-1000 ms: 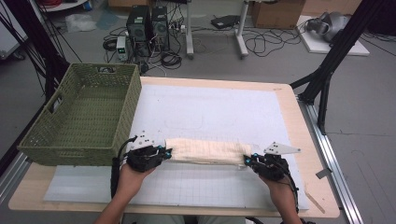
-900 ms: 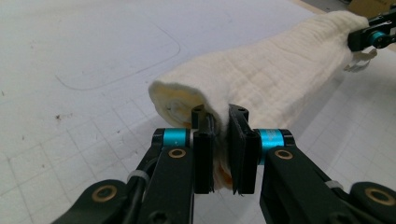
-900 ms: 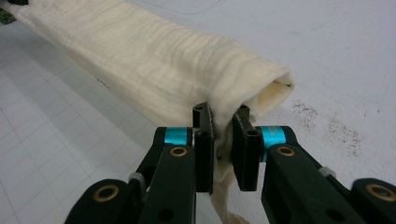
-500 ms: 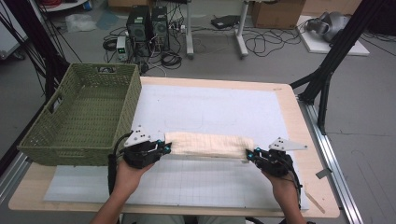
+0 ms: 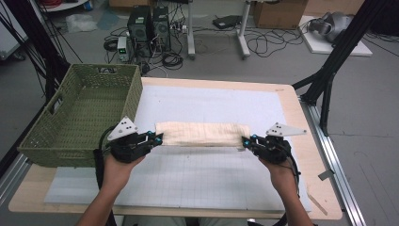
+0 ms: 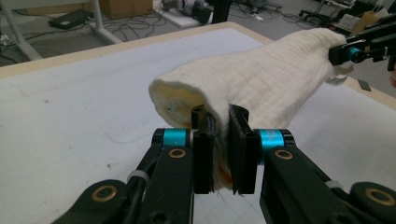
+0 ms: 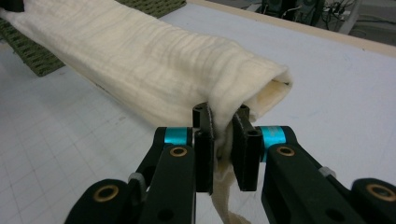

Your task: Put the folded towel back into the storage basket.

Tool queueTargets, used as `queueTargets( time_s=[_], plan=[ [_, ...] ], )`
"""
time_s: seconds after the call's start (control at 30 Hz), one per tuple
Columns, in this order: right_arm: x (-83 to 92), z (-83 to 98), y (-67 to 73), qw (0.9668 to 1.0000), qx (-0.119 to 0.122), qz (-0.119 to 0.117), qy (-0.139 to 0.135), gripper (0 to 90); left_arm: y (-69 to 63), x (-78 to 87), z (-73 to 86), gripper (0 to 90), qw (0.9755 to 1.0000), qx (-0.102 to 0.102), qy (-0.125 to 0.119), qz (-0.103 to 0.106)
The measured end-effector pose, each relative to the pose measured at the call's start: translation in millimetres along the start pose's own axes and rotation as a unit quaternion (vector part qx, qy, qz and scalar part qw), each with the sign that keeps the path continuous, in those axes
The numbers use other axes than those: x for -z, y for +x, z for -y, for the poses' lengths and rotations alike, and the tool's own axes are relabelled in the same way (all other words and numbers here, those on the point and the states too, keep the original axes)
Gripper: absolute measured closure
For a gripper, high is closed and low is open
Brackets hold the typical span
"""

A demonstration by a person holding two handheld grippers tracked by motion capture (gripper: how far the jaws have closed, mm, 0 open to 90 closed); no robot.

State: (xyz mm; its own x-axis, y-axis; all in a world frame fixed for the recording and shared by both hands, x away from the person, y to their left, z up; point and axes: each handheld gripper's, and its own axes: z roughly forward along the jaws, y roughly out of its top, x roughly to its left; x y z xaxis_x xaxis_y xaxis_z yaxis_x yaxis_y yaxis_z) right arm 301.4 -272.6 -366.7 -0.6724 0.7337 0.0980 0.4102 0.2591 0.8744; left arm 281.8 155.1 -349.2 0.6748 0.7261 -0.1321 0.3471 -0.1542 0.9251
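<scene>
The folded cream towel (image 5: pixel 202 134) hangs stretched level above the white mat (image 5: pixel 197 174) on the table (image 5: pixel 301 117), just right of the green wicker basket (image 5: pixel 80 117). The left hand-held gripper (image 5: pixel 157 137) is clamped on one end, the right hand-held gripper (image 5: pixel 245 140) on the other.

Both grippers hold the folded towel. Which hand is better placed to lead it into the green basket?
Probably the left. The left gripper grips the towel end right beside the basket, while the right gripper holds the far end.
</scene>
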Motion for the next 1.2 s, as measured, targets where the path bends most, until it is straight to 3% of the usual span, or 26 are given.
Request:
queueTargets(
  time_s=[0.63,1.2],
  plan=[
    [-66.4,-81.4,15.8,0.9982,0.058,-0.015,0.003,81.1,28.9,55.3,-8.4,80.9,0.9981,0.005,-0.036,-0.05],
    [-140.3,-141.6,54.1,0.9943,0.099,-0.036,0.012,81.2,57.4,108.4,-3.2,80.9,0.9932,0.007,-0.056,-0.102]
  ],
)
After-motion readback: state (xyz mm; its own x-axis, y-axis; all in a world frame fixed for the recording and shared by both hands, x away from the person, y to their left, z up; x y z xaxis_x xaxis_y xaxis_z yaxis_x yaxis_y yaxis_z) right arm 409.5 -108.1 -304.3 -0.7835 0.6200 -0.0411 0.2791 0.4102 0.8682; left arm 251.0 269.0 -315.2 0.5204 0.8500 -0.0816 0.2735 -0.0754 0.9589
